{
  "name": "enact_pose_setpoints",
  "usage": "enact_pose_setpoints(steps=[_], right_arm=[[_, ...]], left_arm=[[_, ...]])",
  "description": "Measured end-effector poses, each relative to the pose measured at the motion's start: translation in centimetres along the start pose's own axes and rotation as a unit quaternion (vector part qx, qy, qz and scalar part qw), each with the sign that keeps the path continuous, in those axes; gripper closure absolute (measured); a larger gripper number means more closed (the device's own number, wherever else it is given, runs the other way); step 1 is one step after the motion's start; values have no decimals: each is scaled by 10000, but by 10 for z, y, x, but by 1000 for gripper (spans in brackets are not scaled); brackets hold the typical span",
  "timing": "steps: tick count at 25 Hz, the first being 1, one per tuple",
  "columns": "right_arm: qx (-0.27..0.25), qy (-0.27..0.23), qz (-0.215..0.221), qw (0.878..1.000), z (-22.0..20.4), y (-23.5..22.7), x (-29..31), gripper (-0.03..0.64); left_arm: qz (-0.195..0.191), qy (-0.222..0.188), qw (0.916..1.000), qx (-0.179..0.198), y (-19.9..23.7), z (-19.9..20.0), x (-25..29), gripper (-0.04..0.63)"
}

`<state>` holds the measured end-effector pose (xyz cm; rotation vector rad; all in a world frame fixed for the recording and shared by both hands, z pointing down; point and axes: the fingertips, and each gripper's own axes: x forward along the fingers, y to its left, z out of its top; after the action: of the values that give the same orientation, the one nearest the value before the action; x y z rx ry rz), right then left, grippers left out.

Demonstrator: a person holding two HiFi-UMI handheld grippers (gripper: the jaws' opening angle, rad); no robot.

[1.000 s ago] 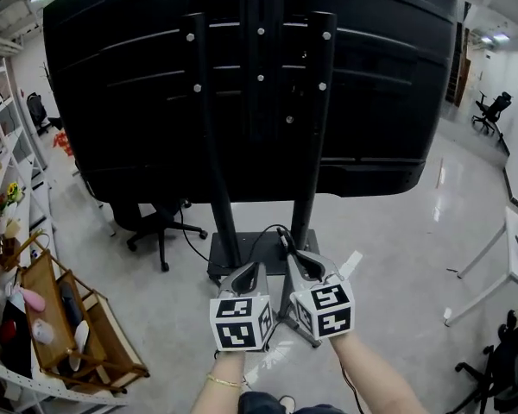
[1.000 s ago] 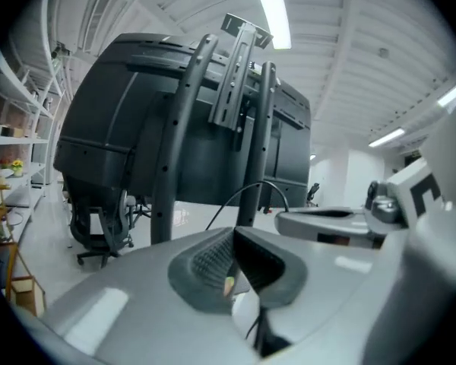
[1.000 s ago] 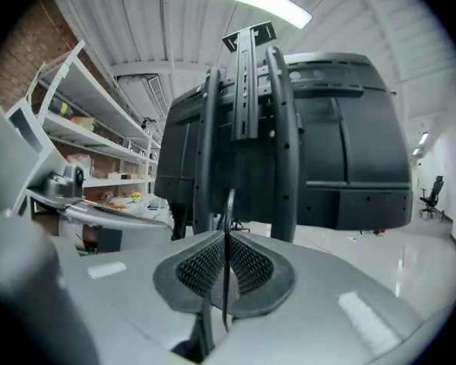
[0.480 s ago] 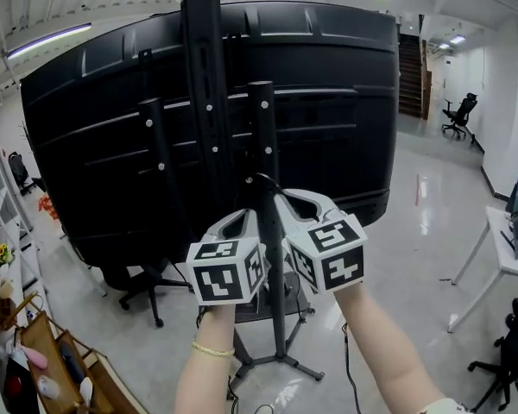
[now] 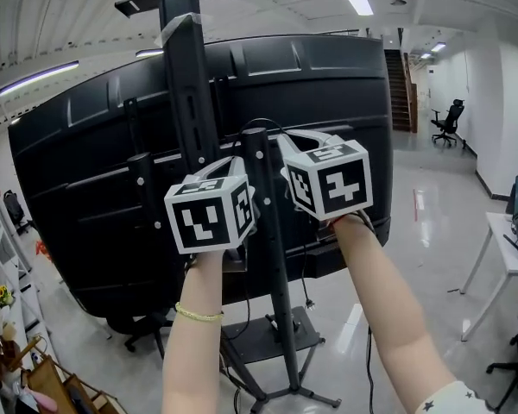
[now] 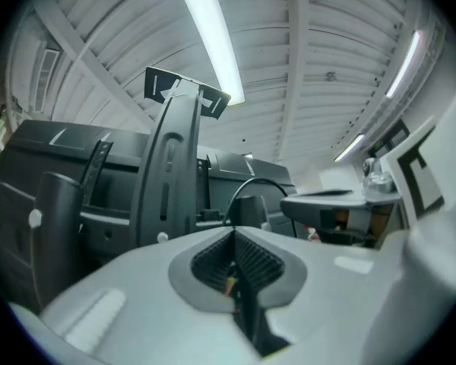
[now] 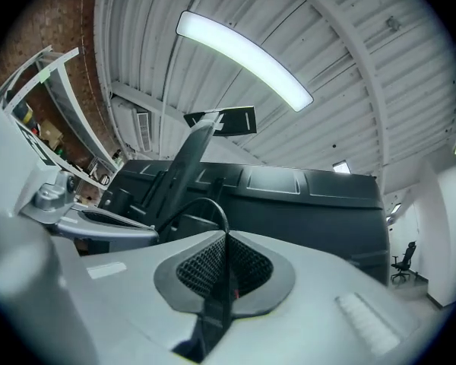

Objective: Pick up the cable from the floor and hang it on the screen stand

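cable (image 7: 204,199) perhaps over stand post (image 5: 272,257)

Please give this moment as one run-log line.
left gripper: shut on cable | right gripper: jaws closing, pinching cable | cable: arcs between grippers above stand post | hung: cannot tell

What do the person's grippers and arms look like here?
Both the left gripper and right gripper have light-grey shells with dark ribbed pads. Each carries a white cube printed with black square markers. The forearms are bare; a thin gold bracelet circles the left wrist, and a white sleeve with a small black star shows at the right.
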<state>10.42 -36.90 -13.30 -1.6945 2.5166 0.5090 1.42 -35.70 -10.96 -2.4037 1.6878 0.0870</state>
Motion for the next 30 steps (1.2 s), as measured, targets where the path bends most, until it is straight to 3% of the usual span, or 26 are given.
enact_pose_setpoints(steps=[5,8,13,20,23,30], right_arm=[[-127,417,-110,9990,-2,-13,36,607],[-85,648,-116,9978,-17,-16,44,607],[-209,624,-135,9977,-29,-8,34,604],[-276,585,-115,9978,-76,16,5,592],[-223,335,-208,9990,-81,26,-16,590],[184,479,-35,9987,-132,51,-86,603]], left_arm=[[147,-29,9998,91,18,16,22,588],[81,109,9999,25,22,4,27,588],[134,164,9997,-87,23,-28,22,588],[318,105,9989,-329,14,-70,-15,588],[210,313,9985,-386,1,-97,-29,588],[89,713,9959,-543,-47,-159,-79,588]])
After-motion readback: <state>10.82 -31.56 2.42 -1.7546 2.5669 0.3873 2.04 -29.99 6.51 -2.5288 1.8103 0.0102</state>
